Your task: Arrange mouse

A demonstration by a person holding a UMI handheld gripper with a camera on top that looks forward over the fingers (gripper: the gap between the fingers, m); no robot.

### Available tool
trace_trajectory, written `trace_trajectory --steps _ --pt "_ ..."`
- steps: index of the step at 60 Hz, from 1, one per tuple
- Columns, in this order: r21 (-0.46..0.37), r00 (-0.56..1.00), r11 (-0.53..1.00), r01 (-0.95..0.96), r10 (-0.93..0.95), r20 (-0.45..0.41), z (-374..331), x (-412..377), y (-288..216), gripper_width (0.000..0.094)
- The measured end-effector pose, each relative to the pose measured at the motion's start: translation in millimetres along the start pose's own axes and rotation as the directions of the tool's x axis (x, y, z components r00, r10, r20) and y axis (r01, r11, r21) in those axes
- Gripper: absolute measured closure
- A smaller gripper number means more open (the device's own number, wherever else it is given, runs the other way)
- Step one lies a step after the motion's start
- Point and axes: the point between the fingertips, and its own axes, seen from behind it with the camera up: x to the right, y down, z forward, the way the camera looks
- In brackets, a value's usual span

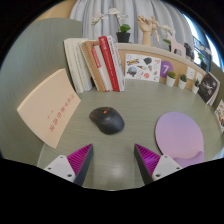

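Mid-bench, just ahead of gripper [111,160]: dark rounded plastic computer mouse [107,120], left of round lilac mouse pad [180,134]. Gripper fingers spread, holding nothing. Mouse likely light, rigid, smooth-shelled, slippery on top; best pinched across narrow flanks.

the gripper [113,160] hovers level, its pink-padded fingers [78,158] spread wide apart, holding nothing.

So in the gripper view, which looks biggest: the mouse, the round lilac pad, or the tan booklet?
1. Tan booklet, largest.
2. Round lilac pad, close behind; it lies nearer the camera, so the gap is unsure.
3. Mouse, clearly smallest.
The tongs are open, short of the mouse.
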Motion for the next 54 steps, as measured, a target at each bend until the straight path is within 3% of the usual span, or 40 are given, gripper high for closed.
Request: trace_trajectory --steps 27,39,48,54 --pt "-0.026 0.998 0.998 0.053 -0.054 -0.044 76 8 -76 0.0122" --pt "-0.032 0.996 0.999 0.01 -0.012 -0.083 96 21 -95 0.0212" --pt "-0.026 0.997 0.999 -0.031 0.029 -0.065 102 17 -100 0.038" --pt "-0.02 0.996 0.999 -0.041 0.039 -0.083 103 18 -100 0.0432"
